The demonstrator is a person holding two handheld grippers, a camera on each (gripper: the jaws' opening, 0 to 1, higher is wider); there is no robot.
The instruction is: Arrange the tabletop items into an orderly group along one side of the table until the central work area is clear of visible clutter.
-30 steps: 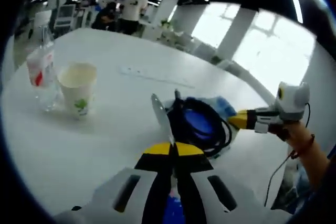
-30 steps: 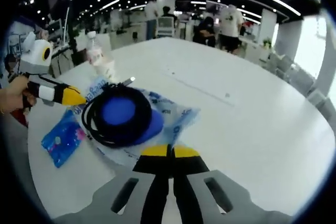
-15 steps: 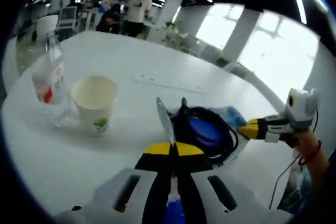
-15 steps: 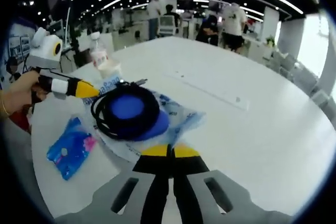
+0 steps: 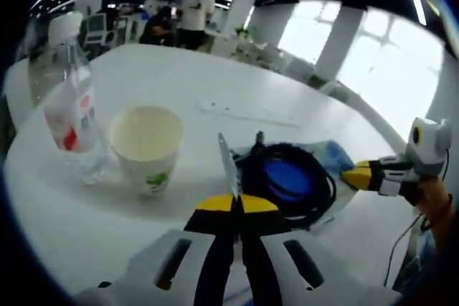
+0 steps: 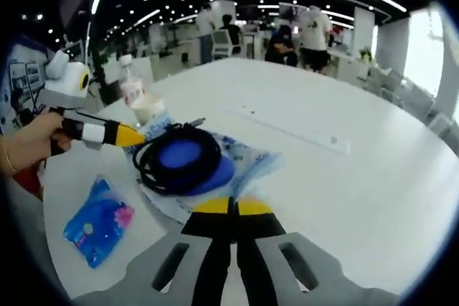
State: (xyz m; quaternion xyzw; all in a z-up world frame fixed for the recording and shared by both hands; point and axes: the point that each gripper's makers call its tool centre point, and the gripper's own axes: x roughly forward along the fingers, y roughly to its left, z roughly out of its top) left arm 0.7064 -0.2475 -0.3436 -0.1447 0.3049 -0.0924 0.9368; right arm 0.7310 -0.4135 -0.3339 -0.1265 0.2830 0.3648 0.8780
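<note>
A clear plastic bag [image 5: 326, 154] holds a blue round device wrapped in a black cable coil [image 5: 290, 177]. My left gripper [image 5: 233, 203] is shut on the bag's near edge, which stands up as a thin sheet between the jaws. From the right, my right gripper [image 5: 353, 175] meets the bag's far edge. In the right gripper view the bag [image 6: 240, 166] and coil [image 6: 179, 157] lie just ahead of my right gripper [image 6: 231, 206], shut on the bag's edge. The left gripper [image 6: 136, 136], held by a hand, touches the bag's left side.
A paper cup [image 5: 148, 147] and a water bottle [image 5: 72, 116] stand left of the bag near the table edge, also cup [image 6: 148, 107] and bottle [image 6: 131, 87]. A blue packet [image 6: 97, 221] lies on the white table [image 6: 344, 191]. People stand at desks far behind.
Both grippers have carried the bag toward the cup and bottle, which now loom larger in the left gripper view. The blue packet has stayed behind on the table.
</note>
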